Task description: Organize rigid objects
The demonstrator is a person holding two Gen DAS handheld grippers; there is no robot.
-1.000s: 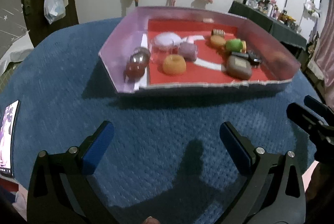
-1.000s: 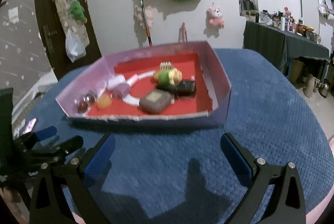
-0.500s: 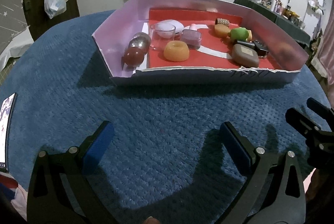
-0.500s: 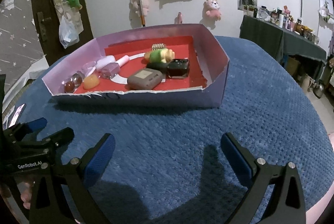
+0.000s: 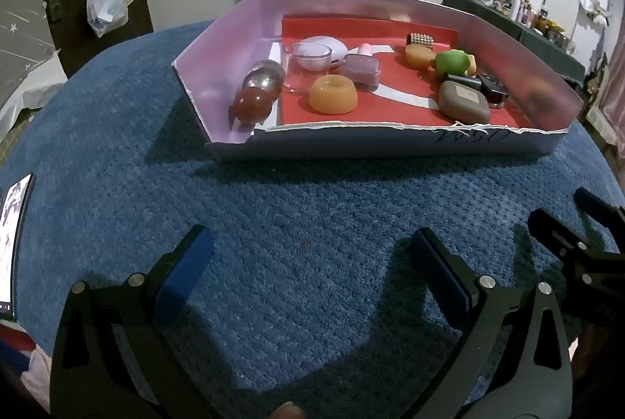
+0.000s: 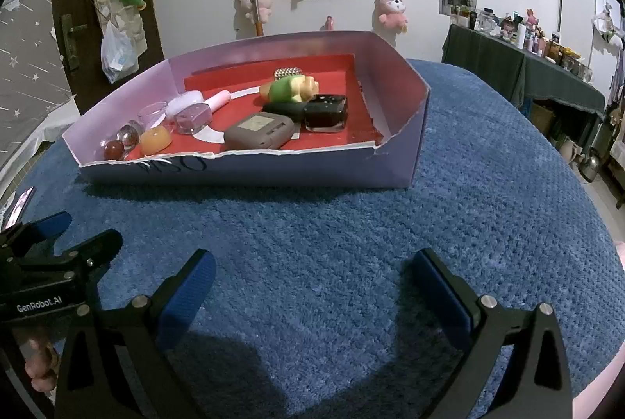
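The left tongs gape empty over the blue desk, with the tray straight ahead, its long axis crosswise. Its near-left end holds the red ball and orange ring, likelier theirs. The right tongs, also agape and empty, sit nearer the grey case and black box.
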